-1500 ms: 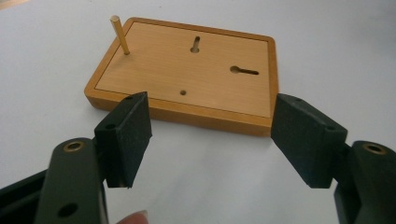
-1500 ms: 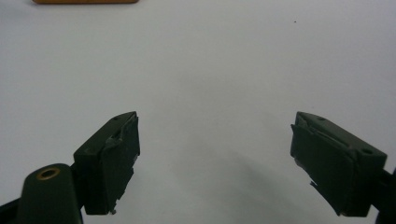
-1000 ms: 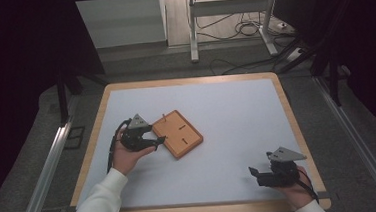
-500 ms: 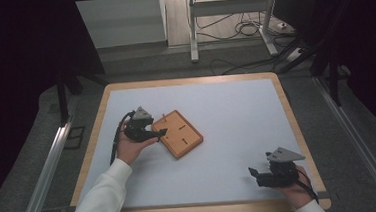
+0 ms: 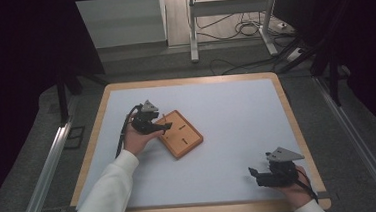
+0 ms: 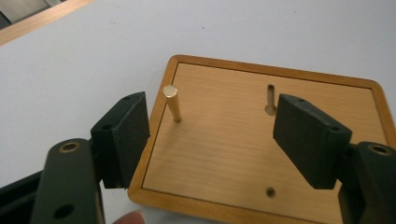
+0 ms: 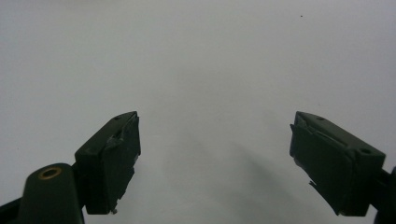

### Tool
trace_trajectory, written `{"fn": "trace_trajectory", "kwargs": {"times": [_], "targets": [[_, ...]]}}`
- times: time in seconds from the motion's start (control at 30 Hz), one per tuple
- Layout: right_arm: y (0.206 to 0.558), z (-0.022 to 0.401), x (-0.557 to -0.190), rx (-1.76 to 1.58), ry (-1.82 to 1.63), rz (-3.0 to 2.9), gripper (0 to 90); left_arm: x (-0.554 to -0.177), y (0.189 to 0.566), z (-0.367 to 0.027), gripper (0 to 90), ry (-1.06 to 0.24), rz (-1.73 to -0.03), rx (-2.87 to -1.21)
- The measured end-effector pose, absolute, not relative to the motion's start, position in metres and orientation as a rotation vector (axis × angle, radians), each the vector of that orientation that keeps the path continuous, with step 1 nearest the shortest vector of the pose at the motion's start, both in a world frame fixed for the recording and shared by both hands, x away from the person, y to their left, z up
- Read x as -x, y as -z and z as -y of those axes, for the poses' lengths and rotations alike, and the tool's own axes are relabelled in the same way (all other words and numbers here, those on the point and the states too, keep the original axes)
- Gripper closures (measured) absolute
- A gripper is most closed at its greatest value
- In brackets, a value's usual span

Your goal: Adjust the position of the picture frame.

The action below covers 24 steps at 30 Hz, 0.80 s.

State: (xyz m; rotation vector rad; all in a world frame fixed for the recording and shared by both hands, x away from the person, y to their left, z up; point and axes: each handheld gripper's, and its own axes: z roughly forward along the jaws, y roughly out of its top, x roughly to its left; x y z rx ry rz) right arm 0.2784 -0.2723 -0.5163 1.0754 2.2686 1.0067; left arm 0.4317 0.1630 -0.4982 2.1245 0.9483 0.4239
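High view first: the left gripper sits left of centre in the frame, held over the upper-left corner of the wooden board, which lies flat and turned at an angle on the white table, just left of the middle of the frame. A white sleeve runs up from the bottom edge to that hand. Down in the lower right, the right gripper rests near the table's front edge, well apart from the board, its jaws pointing toward the left of the frame. Over to the left gripper view: the jaws are spread wide, nothing between the pads, and the board takes up the centre and right of the frame beneath them. A brass peg stands upright in the board near its left border, upper left of centre, just beside the left-hand jaw but not touching it. A slot shows above centre, right beside the right-hand jaw, and a small round hole sits low in the frame near the board's near edge. A fingertip peeks in at the bottom edge. Now the right gripper view: both jaws released, far apart at lower left and lower right of the frame, gripping nothing, with bare white table surface behind them and a soft shadow between.
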Motion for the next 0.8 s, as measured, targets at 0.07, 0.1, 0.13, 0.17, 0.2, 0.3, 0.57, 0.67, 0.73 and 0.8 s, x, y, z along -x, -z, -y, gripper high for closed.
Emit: {"fn": "trace_trajectory", "kwargs": {"times": [0.07,0.1,0.13,0.17,0.2,0.3,0.57,0.67,0.73,0.8], "targets": [[0.516,0.272,-0.279,-1.077,-1.005,-2.270,16.6,-0.437,0.501,-0.163,27.4,-0.426,-0.953,-2.130],[0.516,0.272,-0.279,-1.077,-1.005,-2.270,16.6,-0.437,0.501,-0.163,27.9,-0.426,-0.953,-2.130],[0.517,0.272,-0.279,-1.077,-1.002,-2.271,16.7,-0.442,0.503,-0.162,28.9,-0.425,-0.964,-2.134],[0.517,0.272,-0.279,-1.077,-1.002,-2.271,16.7,-0.442,0.503,-0.162,29.0,-0.425,-0.964,-2.134],[0.517,0.272,-0.279,-1.078,-1.000,-2.274,16.7,-0.446,0.504,-0.162,29.0,-0.425,-0.982,-2.129],[0.518,0.271,-0.279,-1.082,-1.000,-2.274,16.6,-0.452,0.506,-0.161,33.3,-0.411,-0.995,-2.130],[0.518,0.271,-0.280,-1.088,-0.992,-2.272,16.6,-0.460,0.510,-0.161,50.5,-0.410,-1.015,-2.129],[0.518,0.271,-0.280,-1.090,-0.989,-2.274,16.7,-0.463,0.513,-0.162,55.2,-0.387,-1.029,-2.116],[0.519,0.270,-0.280,-1.091,-0.989,-2.274,16.6,-0.464,0.516,-0.162,56.2,-0.379,-1.033,-2.114],[0.519,0.270,-0.280,-1.092,-0.989,-2.274,16.7,-0.465,0.518,-0.162,57.8,-0.375,-1.030,-2.114]]}}
